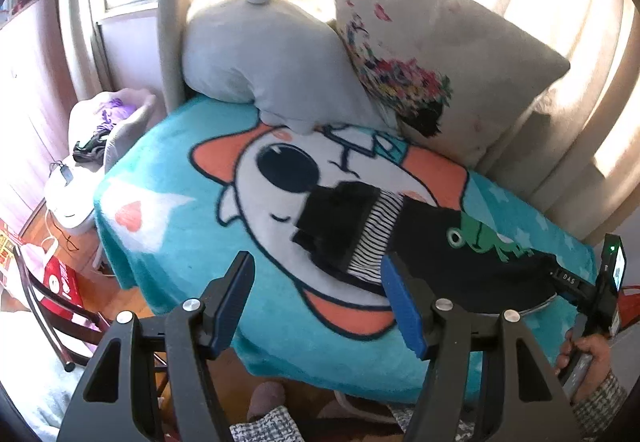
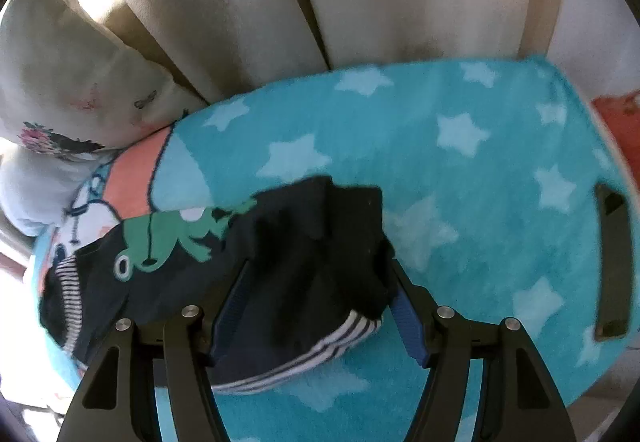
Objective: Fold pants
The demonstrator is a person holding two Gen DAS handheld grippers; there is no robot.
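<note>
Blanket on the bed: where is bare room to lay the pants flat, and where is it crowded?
Free: the starred turquoise stretch right of the pants, up to the blanket's far edge, and the heart corner left of the cartoon face. Crowded: the head end, under the grey pillow and floral pillow.

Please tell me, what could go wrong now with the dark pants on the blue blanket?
1. The right gripper stands open around a bunched end of the pants; closing now may catch several layers and give a crooked fold.
2. The left gripper is open and holds nothing, so the striped end may drag when the other end is lifted.
3. The blanket is fluffy; a low finger may pinch it too.
</note>
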